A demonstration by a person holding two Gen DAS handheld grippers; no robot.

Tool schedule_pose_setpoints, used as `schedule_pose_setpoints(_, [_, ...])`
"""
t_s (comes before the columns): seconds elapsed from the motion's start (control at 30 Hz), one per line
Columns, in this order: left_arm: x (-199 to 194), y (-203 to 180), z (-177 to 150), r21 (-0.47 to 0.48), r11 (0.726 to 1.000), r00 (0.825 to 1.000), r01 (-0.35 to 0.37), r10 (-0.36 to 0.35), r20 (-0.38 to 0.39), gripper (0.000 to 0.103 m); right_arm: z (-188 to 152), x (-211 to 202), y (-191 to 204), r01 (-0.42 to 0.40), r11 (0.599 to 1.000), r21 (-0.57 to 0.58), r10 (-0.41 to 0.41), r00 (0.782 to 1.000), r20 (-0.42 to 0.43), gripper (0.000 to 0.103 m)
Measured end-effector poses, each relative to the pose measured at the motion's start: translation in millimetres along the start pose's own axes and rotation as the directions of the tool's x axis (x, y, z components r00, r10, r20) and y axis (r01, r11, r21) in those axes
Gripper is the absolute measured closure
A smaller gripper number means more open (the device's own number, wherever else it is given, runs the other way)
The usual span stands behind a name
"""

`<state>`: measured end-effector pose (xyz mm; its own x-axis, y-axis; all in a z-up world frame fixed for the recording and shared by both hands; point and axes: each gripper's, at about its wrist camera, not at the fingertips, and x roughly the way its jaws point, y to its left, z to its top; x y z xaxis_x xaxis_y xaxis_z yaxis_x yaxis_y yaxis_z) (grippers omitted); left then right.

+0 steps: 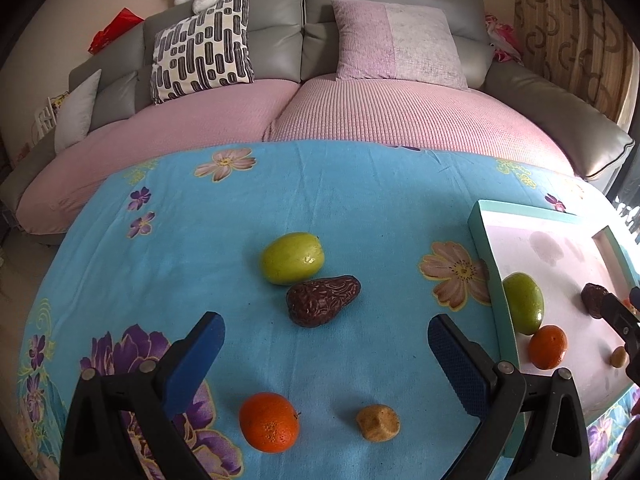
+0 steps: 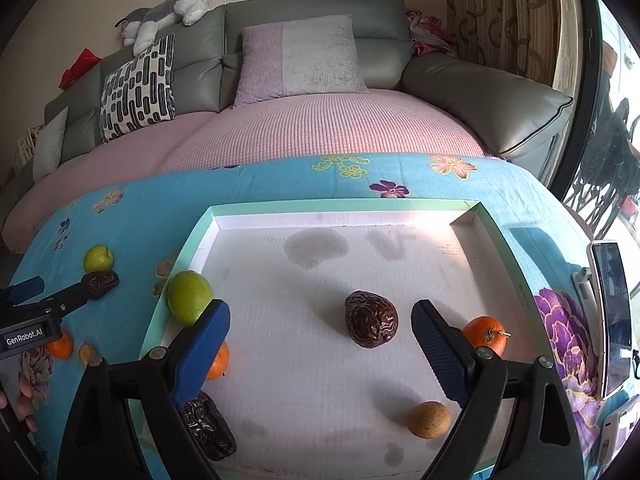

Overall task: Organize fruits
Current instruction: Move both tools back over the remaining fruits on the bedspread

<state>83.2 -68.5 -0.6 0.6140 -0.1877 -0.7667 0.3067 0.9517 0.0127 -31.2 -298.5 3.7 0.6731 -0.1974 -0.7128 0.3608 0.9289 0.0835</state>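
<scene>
on the left part of the table [image 1: 360,184], which is covered with a blue flowered cloth [image 1: 192,264], four fruits lie loose. the left tongs [image 1: 325,354] hang above them with the two blue fingers [image 1: 196,364] spread wide, and nothing is between them. in the left wrist view an orange [image 1: 269,422] is near the bottom, just right of the left finger, and a small tan lumpy fruit [image 1: 378,422] lies to its right, apart from it. farther from the camera a green fruit [image 1: 291,258] lies against a dark wrinkled date [image 1: 322,300]; the two seem to touch.

to the right stands a shallow tray [image 2: 400,205] with a mint green rim and a white floor. a second green fruit [image 2: 189,298] lies at its left edge; i cannot tell if it is inside the rim or on it. below it a second orange [image 2: 218,362] is half hidden behind the left finger of the right tongs [image 2: 321,344], and another dark date [image 2: 208,432] lies near the front left corner of the tray.

the right tongs are also wide open and hold nothing. a large dark date [image 2: 371,318] rests on the tray floor between the two fingers but apart from both. a round brown fruit [image 2: 429,419] lies near the front, just left of the right finger, and a third orange [image 2: 485,334] shows behind that finger. further right, outside the tray, a phone [image 2: 610,316] stands upright.

behind the table is a grey sofa [image 1: 280,20] with a pink cover and cushions.
</scene>
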Motion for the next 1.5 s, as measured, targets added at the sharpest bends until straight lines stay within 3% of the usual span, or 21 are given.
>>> schedule_pose_setpoints(0.33, [-17.4, 33.8, 4.6, -0.06, 0.998, 0.999, -0.021, 0.022, 0.029, 0.0, 5.7, -3.5, 31.7, -0.126, 0.992, -0.002, 0.126, 0.992, 0.011, 0.011])
schedule_pose_setpoints(0.7, [-38.2, 76.0, 3.3, -0.158, 0.987, 0.998, -0.033, 0.042, 0.056, 0.0, 5.8, -8.4, 67.7, -0.179, 0.982, -0.067, 0.181, 0.983, 0.018, 0.012])
schedule_pose_setpoints(0.83, [-39.4, 84.5, 2.2, -0.176, 0.984, 0.998, -0.026, 0.035, 0.049, 0.0, 5.2, -8.7, 77.9, -0.194, 0.978, -0.077, 0.195, 0.981, 0.009, 0.017])
schedule_pose_setpoints(1.1, [-32.6, 98.5, -3.9, -0.212, 0.977, 1.0, -0.021, 0.024, 0.011, 0.001, 3.0, -6.9, 97.0, -0.224, 0.97, -0.097, 0.224, 0.975, -0.015, 0.018])
schedule_pose_setpoints(1.23, [-29.4, 102.6, -7.2, -0.229, 0.973, 1.0, -0.014, 0.012, -0.008, 0.003, 1.0, -5.6, 106.7, -0.236, 0.965, -0.113, 0.233, 0.972, -0.033, 0.029])
schedule_pose_setpoints(1.5, [-18.6, 102.8, -24.1, -0.259, 0.966, 0.998, 0.004, -0.021, -0.063, 0.007, -6.5, -2.4, 119.6, -0.265, 0.956, -0.126, 0.257, 0.963, -0.078, 0.029])
